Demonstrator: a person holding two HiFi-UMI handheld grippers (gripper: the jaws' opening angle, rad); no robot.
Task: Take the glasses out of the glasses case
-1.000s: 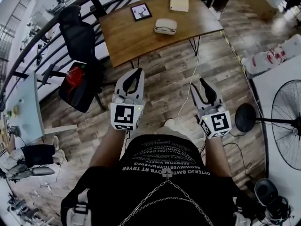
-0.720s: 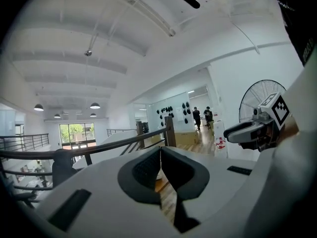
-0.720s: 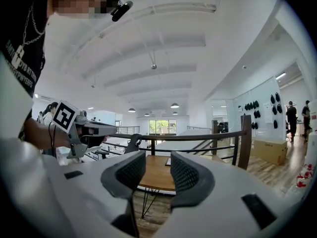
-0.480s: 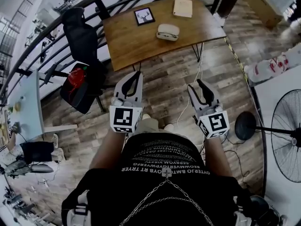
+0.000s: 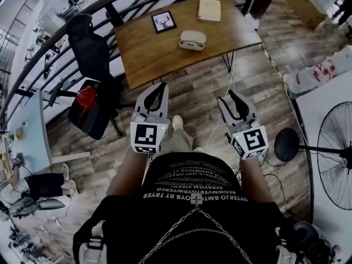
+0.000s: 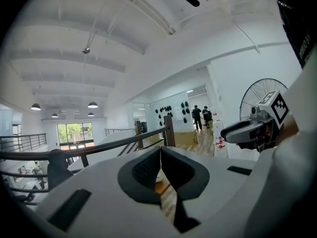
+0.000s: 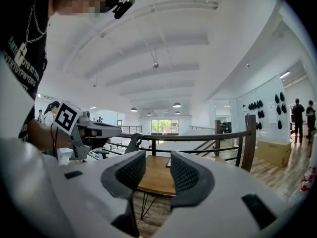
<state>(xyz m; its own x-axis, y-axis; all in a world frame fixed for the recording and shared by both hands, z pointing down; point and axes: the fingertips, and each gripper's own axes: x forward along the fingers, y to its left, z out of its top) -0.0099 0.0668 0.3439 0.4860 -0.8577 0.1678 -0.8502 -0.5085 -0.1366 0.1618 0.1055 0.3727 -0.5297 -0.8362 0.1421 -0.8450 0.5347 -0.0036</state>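
Left gripper [image 5: 160, 87]: held short of the wooden table [image 5: 144, 56], jaws closed together, nothing gripped. Glasses case [image 5: 192, 39]: lies on the table, near its middle, well apart from both grippers. Right gripper [image 5: 227, 96]: also short of the table, jaws parted, empty.

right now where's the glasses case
In the head view, the glasses case lies on the wooden table ahead, right of the framed picture, near the notepad.
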